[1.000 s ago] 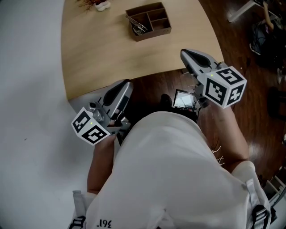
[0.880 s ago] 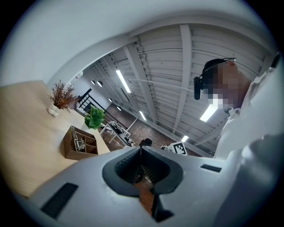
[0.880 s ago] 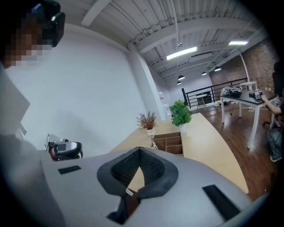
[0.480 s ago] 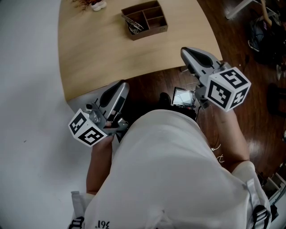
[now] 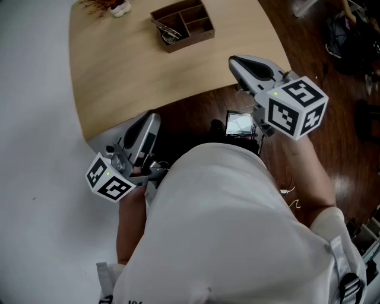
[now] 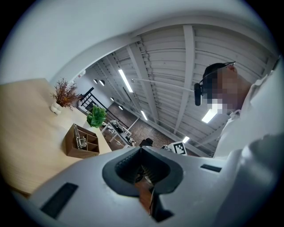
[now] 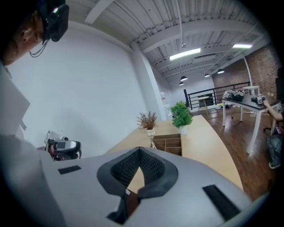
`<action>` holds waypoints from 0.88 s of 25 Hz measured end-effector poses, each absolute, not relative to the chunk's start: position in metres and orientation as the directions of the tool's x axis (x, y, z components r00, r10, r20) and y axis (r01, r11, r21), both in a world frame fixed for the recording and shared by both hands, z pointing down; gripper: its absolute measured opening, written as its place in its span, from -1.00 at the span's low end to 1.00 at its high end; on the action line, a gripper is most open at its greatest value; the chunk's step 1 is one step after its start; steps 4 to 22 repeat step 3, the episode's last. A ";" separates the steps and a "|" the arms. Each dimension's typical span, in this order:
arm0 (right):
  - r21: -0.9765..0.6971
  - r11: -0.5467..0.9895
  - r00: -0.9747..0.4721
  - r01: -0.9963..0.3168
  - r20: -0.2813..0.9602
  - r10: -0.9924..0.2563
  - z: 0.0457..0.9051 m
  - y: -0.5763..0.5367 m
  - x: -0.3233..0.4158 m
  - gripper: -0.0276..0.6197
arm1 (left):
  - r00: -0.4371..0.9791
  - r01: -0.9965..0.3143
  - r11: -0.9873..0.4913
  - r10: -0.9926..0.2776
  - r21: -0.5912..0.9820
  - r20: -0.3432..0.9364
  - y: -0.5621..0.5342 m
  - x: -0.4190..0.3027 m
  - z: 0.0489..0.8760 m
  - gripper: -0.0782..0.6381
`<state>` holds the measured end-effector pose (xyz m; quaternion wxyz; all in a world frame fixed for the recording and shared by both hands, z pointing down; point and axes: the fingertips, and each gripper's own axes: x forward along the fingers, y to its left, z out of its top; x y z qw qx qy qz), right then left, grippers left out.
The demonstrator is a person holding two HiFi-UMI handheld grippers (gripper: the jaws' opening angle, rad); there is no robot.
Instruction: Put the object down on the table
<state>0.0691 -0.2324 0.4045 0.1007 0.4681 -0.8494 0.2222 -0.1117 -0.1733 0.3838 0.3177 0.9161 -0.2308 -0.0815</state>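
Observation:
My left gripper [image 5: 148, 120] hangs off the near edge of the light wooden table [image 5: 130, 65], close to the person's white shirt. Its jaws are shut with nothing between them, as the left gripper view [image 6: 141, 149] also shows. My right gripper [image 5: 235, 61] is held over the dark floor just beyond the table's near right corner, shut and empty [image 7: 140, 150]. A brown wooden organiser box [image 5: 181, 25] with compartments stands far back on the table [image 6: 82, 142] [image 7: 167, 144]. Metal pieces [image 5: 163, 31] lie in its left compartment. No held object shows.
A dried-twig plant in a white vase [image 5: 110, 6] stands at the table's far edge, with a green potted plant [image 7: 181, 116] beside the box. A small lit screen [image 5: 240, 124] sits by the person's waist. Dark wood floor [image 5: 332, 89] lies right; a white wall is left.
The left gripper has drifted down and left, nearer the body. The right gripper has shifted slightly left. Both stay shut and empty.

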 end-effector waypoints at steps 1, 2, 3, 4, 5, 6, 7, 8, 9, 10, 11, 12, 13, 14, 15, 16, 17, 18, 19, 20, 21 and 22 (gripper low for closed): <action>-0.275 0.475 -0.548 -0.836 0.379 -0.746 0.404 -0.235 0.067 -0.91 | 0.875 -0.379 -0.689 -0.484 0.617 -0.002 -0.174 -0.113 0.383 -0.78; -0.267 0.486 -0.555 -0.832 0.377 -0.742 0.403 -0.238 0.065 -0.91 | 0.871 -0.387 -0.687 -0.491 0.614 -0.001 -0.174 -0.114 0.382 -0.78; -0.259 0.497 -0.560 -0.828 0.376 -0.738 0.402 -0.241 0.063 -0.91 | 0.867 -0.394 -0.686 -0.498 0.612 0.001 -0.175 -0.115 0.382 -0.78; -0.259 0.497 -0.560 -0.828 0.376 -0.738 0.402 -0.241 0.063 -0.91 | 0.867 -0.394 -0.686 -0.498 0.612 0.001 -0.175 -0.115 0.382 -0.78; -0.259 0.497 -0.560 -0.828 0.376 -0.738 0.402 -0.241 0.063 -0.91 | 0.867 -0.394 -0.686 -0.498 0.612 0.001 -0.175 -0.115 0.382 -0.78; -0.259 0.497 -0.560 -0.828 0.376 -0.738 0.402 -0.241 0.063 -0.91 | 0.867 -0.394 -0.686 -0.498 0.612 0.001 -0.175 -0.115 0.382 -0.78; -0.259 0.497 -0.560 -0.828 0.376 -0.738 0.402 -0.241 0.063 -0.91 | 0.867 -0.394 -0.686 -0.498 0.612 0.001 -0.175 -0.115 0.382 -0.78; -0.259 0.497 -0.560 -0.828 0.376 -0.738 0.402 -0.241 0.063 -0.91 | 0.867 -0.394 -0.686 -0.498 0.612 0.001 -0.175 -0.115 0.382 -0.78; -0.259 0.497 -0.560 -0.828 0.376 -0.738 0.402 -0.241 0.063 -0.91 | 0.867 -0.394 -0.686 -0.498 0.612 0.001 -0.175 -0.115 0.382 -0.78; -0.259 0.497 -0.560 -0.828 0.376 -0.738 0.402 -0.241 0.063 -0.91 | 0.867 -0.394 -0.686 -0.498 0.612 0.001 -0.175 -0.115 0.382 -0.78; -0.259 0.497 -0.560 -0.828 0.376 -0.738 0.402 -0.241 0.063 -0.91 | 0.867 -0.394 -0.686 -0.498 0.612 0.001 -0.175 -0.115 0.382 -0.78; -0.259 0.497 -0.560 -0.828 0.376 -0.738 0.402 -0.241 0.063 -0.91 | 0.867 -0.394 -0.686 -0.498 0.612 0.001 -0.175 -0.115 0.382 -0.78; -0.259 0.497 -0.560 -0.828 0.376 -0.738 0.402 -0.241 0.063 -0.91 | 0.867 -0.394 -0.686 -0.498 0.612 0.001 -0.175 -0.115 0.382 -0.78; -0.259 0.497 -0.560 -0.828 0.376 -0.738 0.402 -0.241 0.063 -0.91 | 0.867 -0.394 -0.686 -0.498 0.612 0.001 -0.175 -0.115 0.382 -0.78; -0.259 0.497 -0.560 -0.828 0.376 -0.738 0.402 -0.241 0.063 -0.91 | 0.867 -0.394 -0.686 -0.498 0.612 0.001 -0.175 -0.115 0.382 -0.78; -0.259 0.497 -0.560 -0.828 0.376 -0.738 0.402 -0.241 0.063 -0.91 | 0.867 -0.394 -0.686 -0.498 0.612 0.001 -0.175 -0.115 0.382 -0.78; -0.259 0.497 -0.560 -0.828 0.376 -0.738 0.402 -0.241 0.063 -0.91 | 0.867 -0.394 -0.686 -0.498 0.612 0.001 -0.175 -0.115 0.382 -0.78; -0.259 0.497 -0.560 -0.828 0.376 -0.738 0.402 -0.241 0.063 -0.91 | 0.867 -0.394 -0.686 -0.498 0.612 0.001 -0.175 -0.115 0.382 -0.78; -0.259 0.497 -0.560 -0.828 0.376 -0.738 0.402 -0.241 0.063 -0.91 | 0.867 -0.394 -0.686 -0.498 0.612 0.001 -0.175 -0.115 0.382 -0.78; -0.259 0.497 -0.560 -0.828 0.376 -0.738 0.402 -0.241 0.063 -0.91 | 0.867 -0.394 -0.686 -0.498 0.612 0.001 -0.175 -0.115 0.382 -0.78; -0.259 0.497 -0.560 -0.828 0.376 -0.738 0.402 -0.241 0.063 -0.91 | 0.867 -0.394 -0.686 -0.498 0.612 0.001 -0.175 -0.115 0.382 -0.78; -0.259 0.497 -0.560 -0.828 0.376 -0.738 0.402 -0.241 0.063 -0.91 | 0.867 -0.394 -0.686 -0.498 0.612 0.001 -0.175 -0.115 0.382 -0.78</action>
